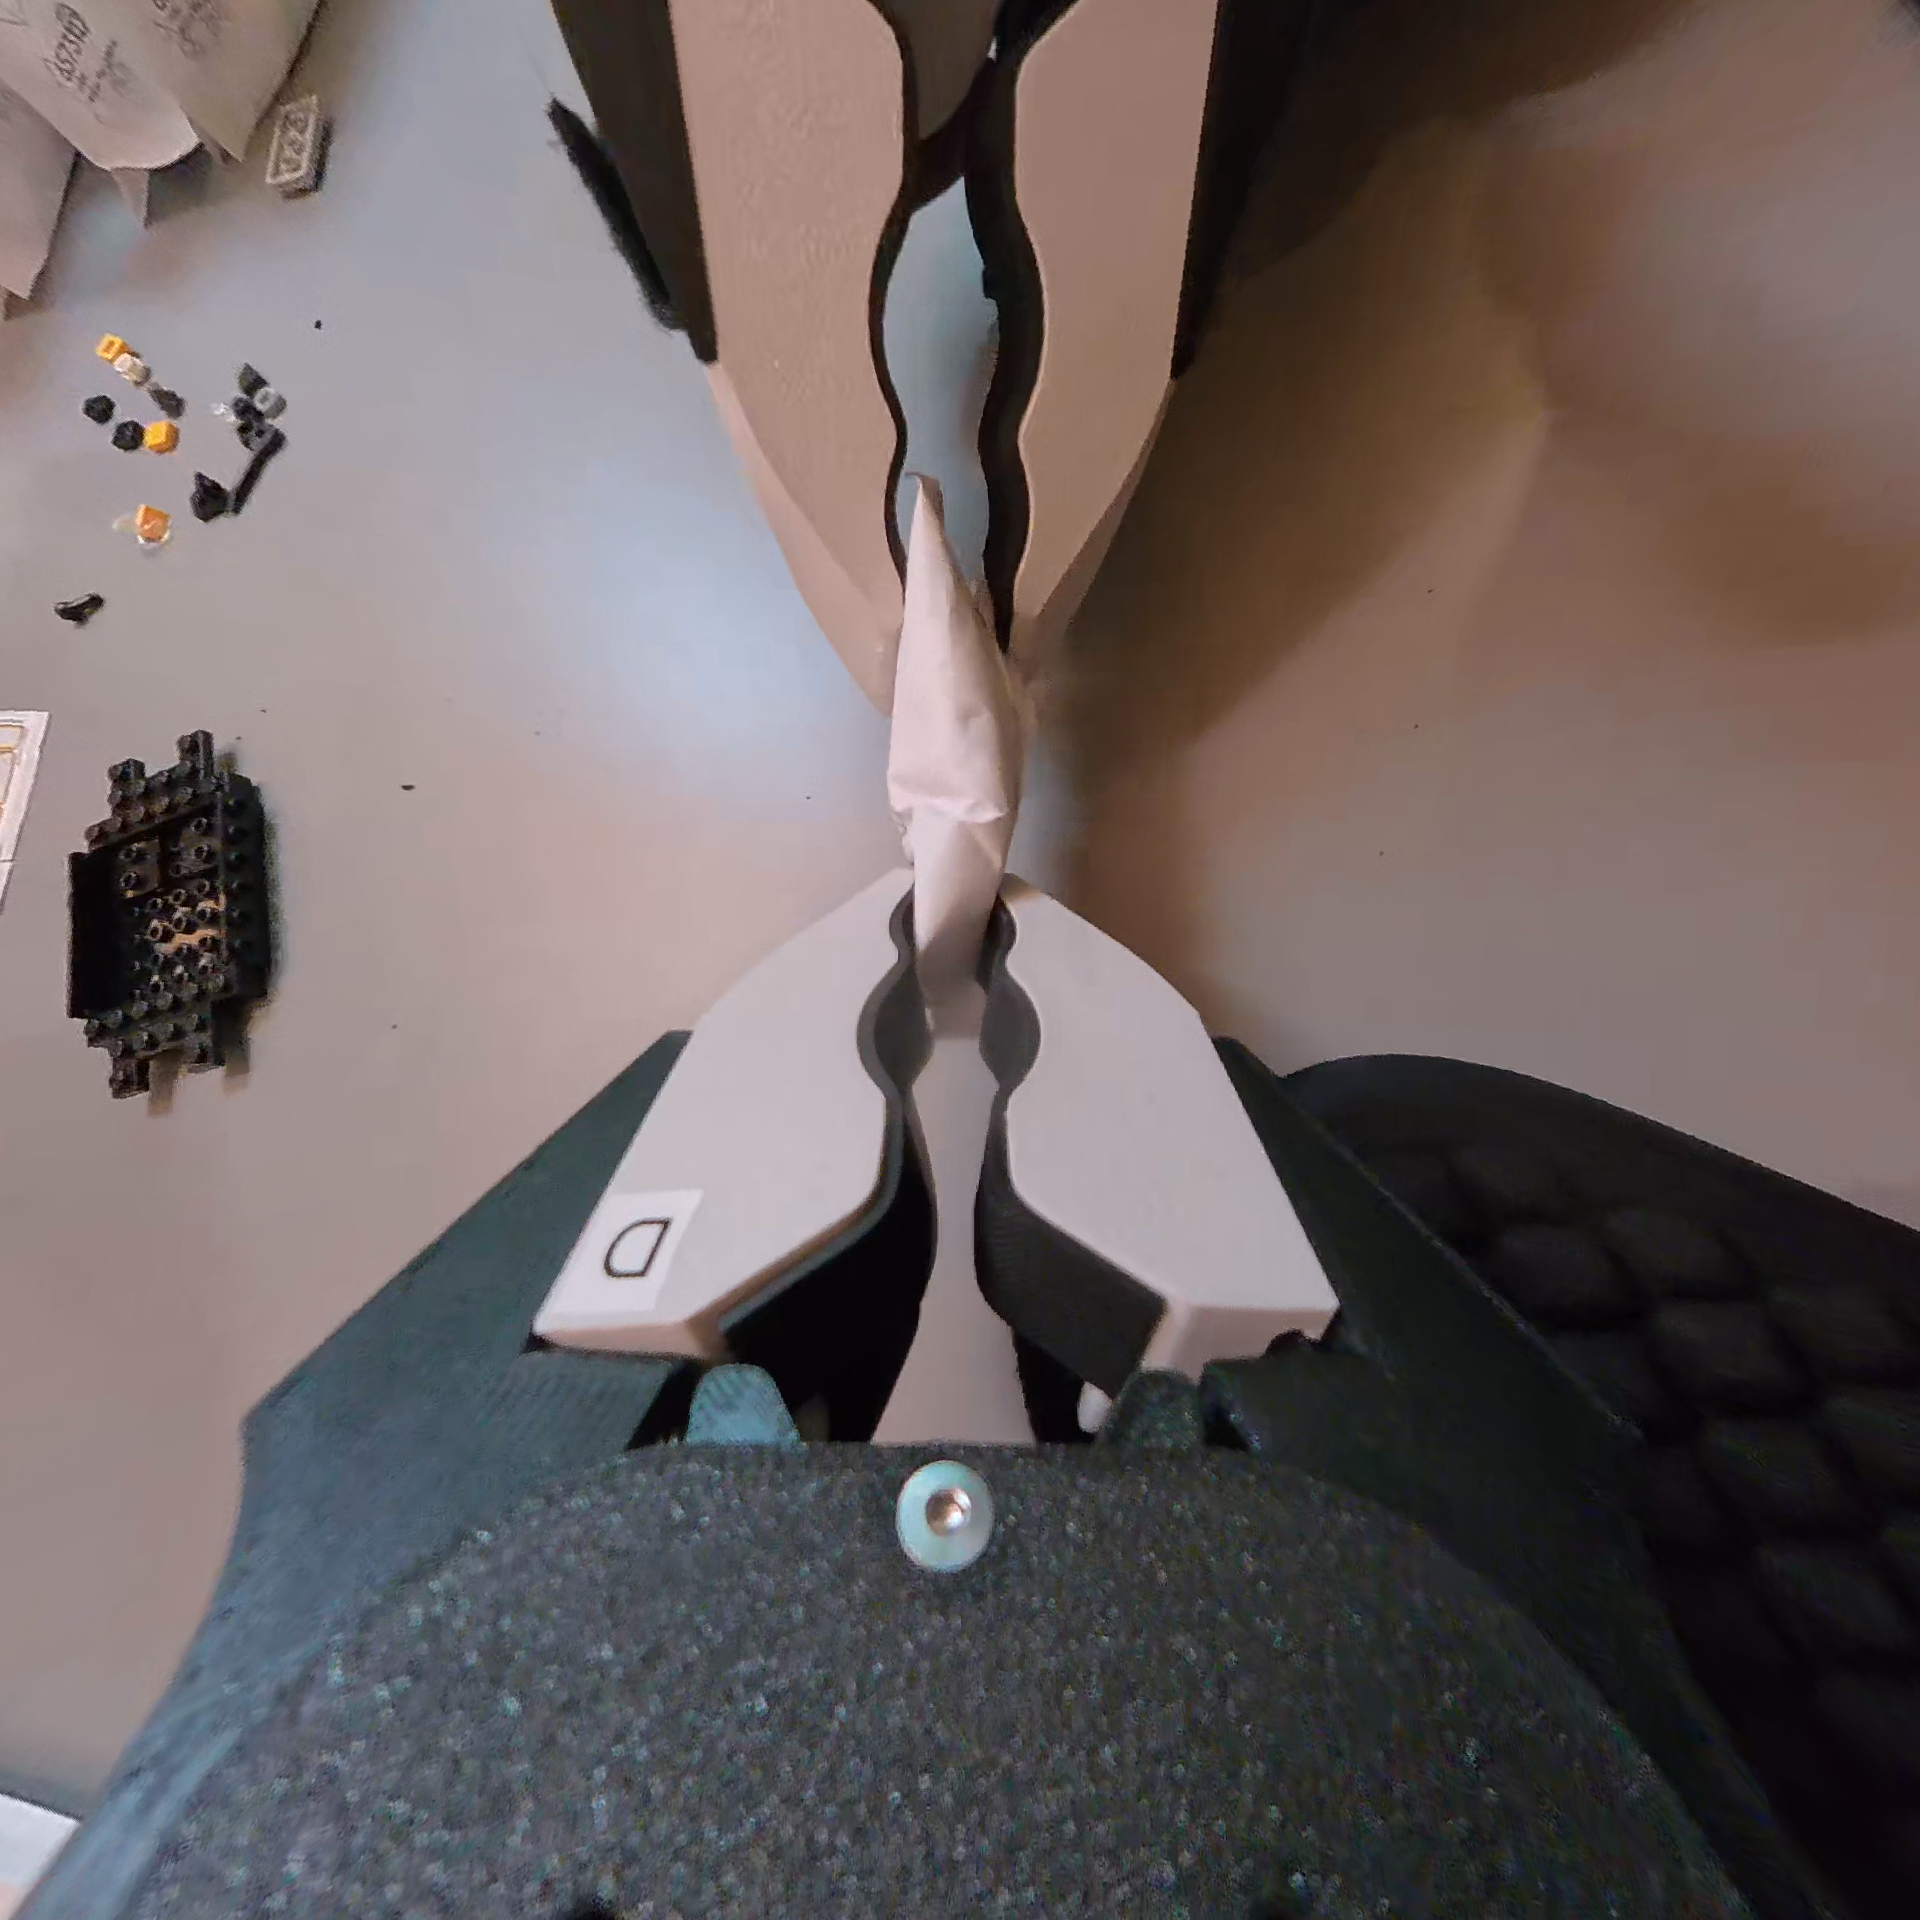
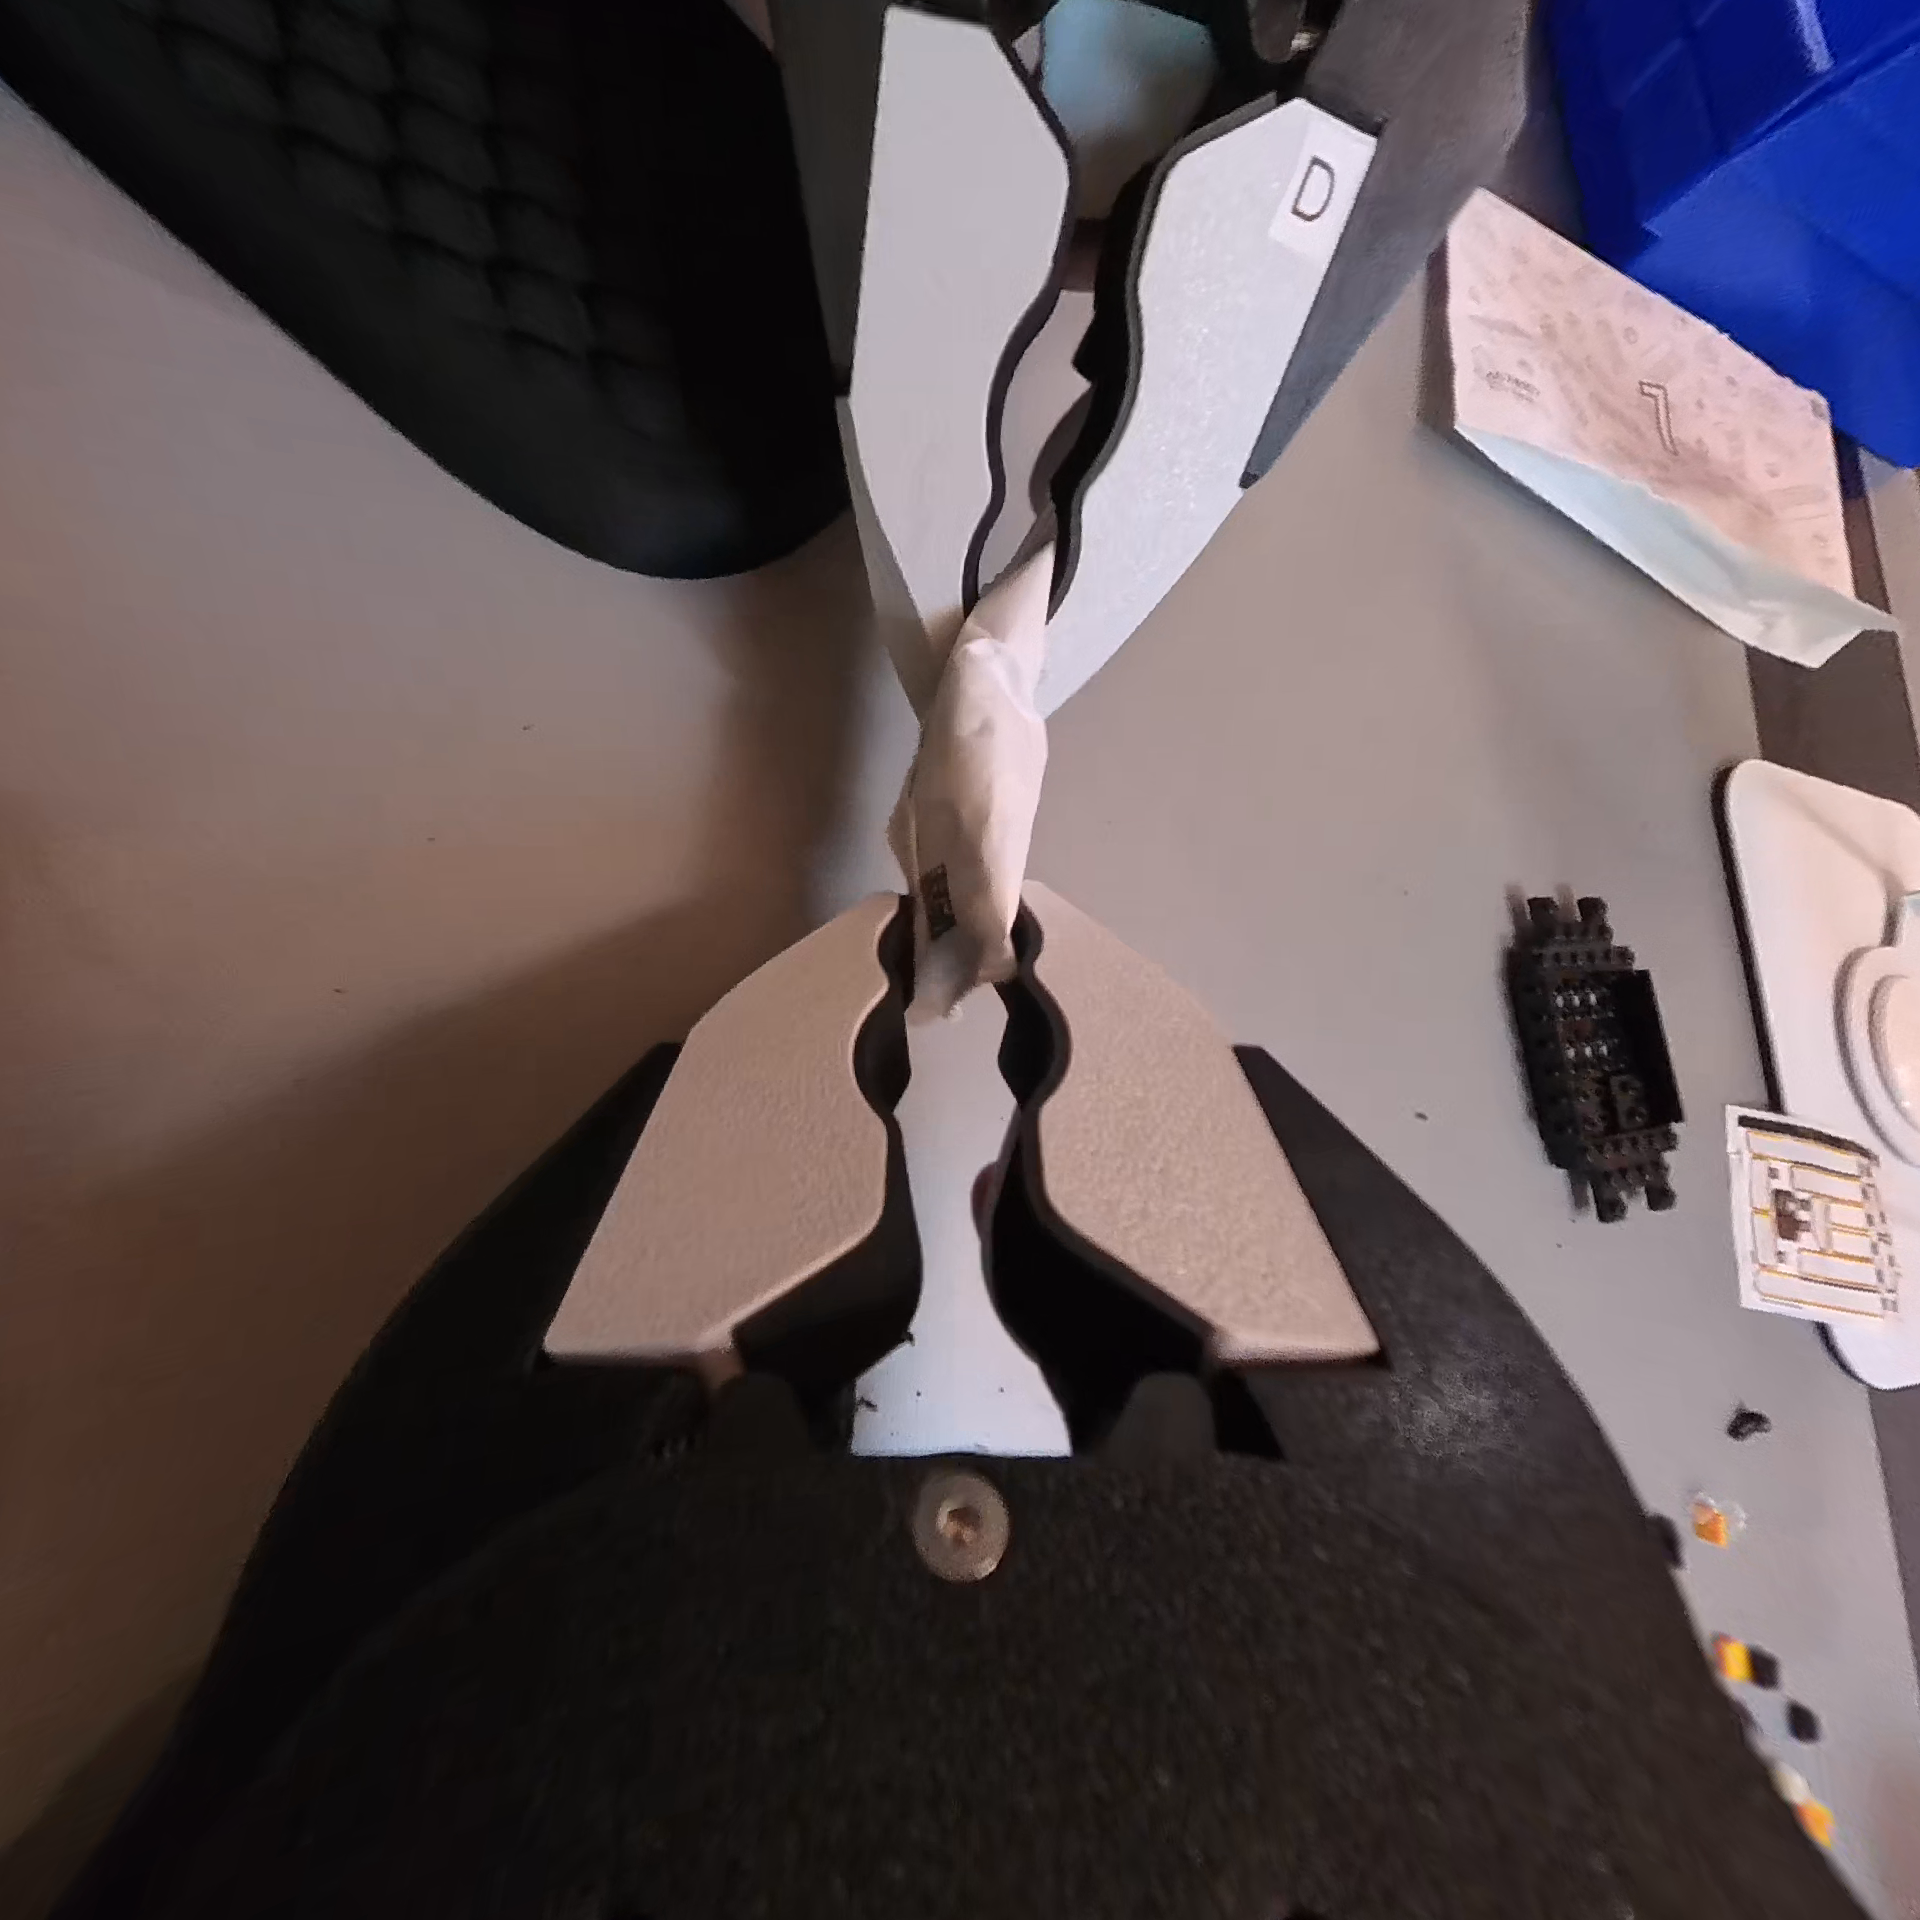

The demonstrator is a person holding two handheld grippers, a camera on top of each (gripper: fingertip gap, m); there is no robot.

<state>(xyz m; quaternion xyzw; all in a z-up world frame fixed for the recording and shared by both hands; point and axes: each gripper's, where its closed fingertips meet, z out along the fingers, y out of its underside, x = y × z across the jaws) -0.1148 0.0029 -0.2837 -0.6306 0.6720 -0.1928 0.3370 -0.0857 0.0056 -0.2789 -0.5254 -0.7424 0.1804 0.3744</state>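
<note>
Left tongs (image 1: 951, 925) and right tongs (image 2: 961, 940) each clenched an end of the twisted paper packet (image 1: 956, 727) above the counter (image 1: 520, 623); packet unopened.

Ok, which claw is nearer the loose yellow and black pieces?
Right. The right claw holds one end of the paper bag, level with the loose pieces; the left claw holds the other end, farther off, level with the black brick base.

Each wrist camera looks closely down along its own tongs at the bench (image 1: 520, 727), facing the other, both sharing the black brick assembly (image 2: 1590, 1049).
</note>
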